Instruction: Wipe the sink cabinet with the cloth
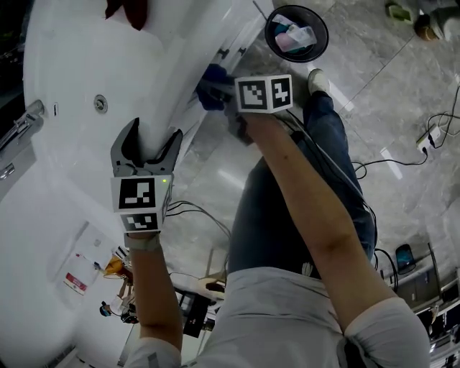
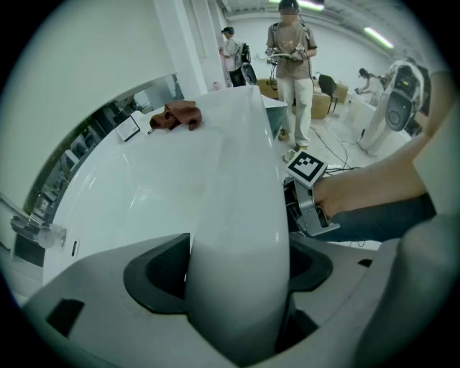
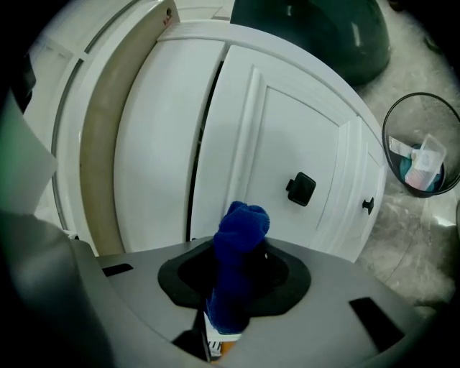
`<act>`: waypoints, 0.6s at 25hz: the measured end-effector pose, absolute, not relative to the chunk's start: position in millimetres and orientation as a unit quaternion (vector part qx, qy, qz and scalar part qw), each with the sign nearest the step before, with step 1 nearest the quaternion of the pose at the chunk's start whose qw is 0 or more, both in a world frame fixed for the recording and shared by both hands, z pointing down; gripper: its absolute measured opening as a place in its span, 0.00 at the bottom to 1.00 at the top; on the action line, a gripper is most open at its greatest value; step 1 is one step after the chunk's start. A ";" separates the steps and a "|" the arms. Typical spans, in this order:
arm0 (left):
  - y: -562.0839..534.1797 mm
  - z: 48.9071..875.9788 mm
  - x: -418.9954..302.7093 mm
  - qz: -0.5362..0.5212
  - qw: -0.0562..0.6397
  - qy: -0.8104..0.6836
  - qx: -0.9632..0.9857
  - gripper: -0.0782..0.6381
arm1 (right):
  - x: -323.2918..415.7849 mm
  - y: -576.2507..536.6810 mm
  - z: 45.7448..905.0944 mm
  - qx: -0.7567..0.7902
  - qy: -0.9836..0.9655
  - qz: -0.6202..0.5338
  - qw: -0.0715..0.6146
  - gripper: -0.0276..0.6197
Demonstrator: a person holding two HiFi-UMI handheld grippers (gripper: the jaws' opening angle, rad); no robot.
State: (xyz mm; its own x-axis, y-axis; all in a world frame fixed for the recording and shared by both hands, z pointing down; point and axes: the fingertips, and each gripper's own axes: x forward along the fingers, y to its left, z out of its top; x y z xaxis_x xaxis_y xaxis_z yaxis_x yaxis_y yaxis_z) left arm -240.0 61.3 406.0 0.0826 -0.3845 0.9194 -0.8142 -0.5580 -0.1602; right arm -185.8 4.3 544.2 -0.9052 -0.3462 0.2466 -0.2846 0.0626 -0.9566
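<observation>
left hand-held gripper (image 1: 153, 134) wide astride countertop edge (image 2: 237, 208) | right hand-held gripper (image 3: 231, 298) clamps cloth (image 3: 239, 233) near cabinet (image 3: 154, 151)

The person wears a pale short-sleeved shirt (image 1: 287, 309), blue jeans (image 1: 287, 208) and a light shoe (image 1: 315, 77). The left gripper (image 1: 153, 135) and right gripper (image 1: 215, 90) are grey with dark-lined jaws. Each carries a cube (image 1: 264, 93) of black-and-white square markers, and the left shows a small green light (image 1: 166, 181).

Bare floor (image 1: 392, 93) before cabinet doors (image 3: 287, 129); bin (image 1: 282, 16) alongside
</observation>
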 end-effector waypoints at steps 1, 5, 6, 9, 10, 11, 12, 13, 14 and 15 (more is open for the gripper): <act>61.3 406.6 -239.6 0.528 0.204 -0.424 0.707 0.58 | -183.3 4.2 542.7 -0.219 0.729 -0.648 0.025 0.19; 60.2 406.9 -240.7 0.524 0.203 -0.423 0.711 0.58 | -168.0 -4.6 524.9 -0.227 0.744 -0.628 0.029 0.19; 60.3 406.7 -241.4 0.524 0.203 -0.422 0.712 0.58 | -163.2 -7.9 518.0 -0.229 0.751 -0.618 0.024 0.19; 60.4 408.2 -241.7 0.523 0.203 -0.421 0.713 0.58 | -145.7 -16.2 496.2 -0.235 0.774 -0.587 0.001 0.19; 60.6 409.0 -240.7 0.521 0.203 -0.421 0.714 0.58 | -139.5 -17.5 489.0 -0.236 0.783 -0.576 -0.008 0.19; 60.6 409.4 -239.1 0.517 0.202 -0.422 0.717 0.58 | -133.5 -17.5 482.1 -0.236 0.791 -0.564 -0.019 0.19; 60.2 408.5 -237.4 0.511 0.197 -0.425 0.720 0.58 | -127.9 -16.6 475.5 -0.235 0.799 -0.552 -0.032 0.19; 59.4 405.5 -236.0 0.505 0.190 -0.430 0.723 0.58 | -123.2 -15.0 468.6 -0.234 0.807 -0.541 -0.045 0.19; 58.6 400.0 -234.9 0.498 0.183 -0.437 0.726 0.58 | -119.4 -13.0 460.5 -0.232 0.814 -0.529 -0.056 0.19; 58.5 392.4 -233.6 0.490 0.179 -0.445 0.728 0.57 | -116.4 -10.9 450.9 -0.230 0.821 -0.518 -0.066 0.19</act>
State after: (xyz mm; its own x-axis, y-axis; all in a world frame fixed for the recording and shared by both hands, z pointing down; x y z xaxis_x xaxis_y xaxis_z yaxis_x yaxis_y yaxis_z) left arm -233.6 58.5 392.4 0.1236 -0.4734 0.8721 -0.8232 -0.5397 -0.1763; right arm -116.4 -10.9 450.9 -0.8856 -0.3094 0.3465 -0.4460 0.3580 -0.8203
